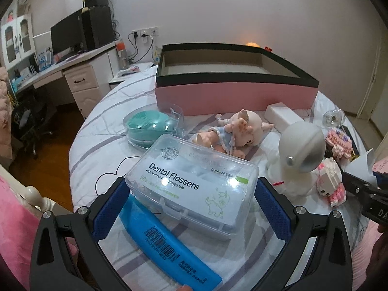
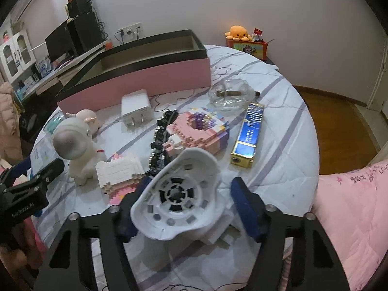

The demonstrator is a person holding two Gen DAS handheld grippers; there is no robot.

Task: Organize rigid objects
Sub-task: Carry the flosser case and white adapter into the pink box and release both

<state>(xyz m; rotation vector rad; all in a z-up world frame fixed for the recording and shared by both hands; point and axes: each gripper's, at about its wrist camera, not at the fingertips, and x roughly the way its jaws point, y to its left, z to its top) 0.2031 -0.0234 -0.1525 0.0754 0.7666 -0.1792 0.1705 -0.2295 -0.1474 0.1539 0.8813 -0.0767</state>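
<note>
Dental flossers, in a clear plastic box with a white label (image 1: 194,184), sit right between the blue-padded fingers of the left gripper (image 1: 191,194). The pads look pressed against both short ends, so that one's clenched on the box. Under it, closer to the camera, there's a flat blue case with a barcode (image 1: 167,245) lying on the striped white bedsheet (image 1: 97,160).

Right gripper (image 2: 191,203) has a white plastic shell with a round vented middle (image 2: 177,194) between its fingers; the left pad touches it, but there's a gap on the right side, so can't tell if it's really gripped.

Further out: a white astronaut figure (image 2: 72,150), a pink and white brick model (image 2: 198,131), a white plug adapter (image 2: 137,110), a pink doll in a blue dress (image 1: 232,131) and a teal silicone brush in a clear case (image 1: 148,128). Beyond all that stands the big pink box with a black rim (image 1: 232,94), open.
</note>
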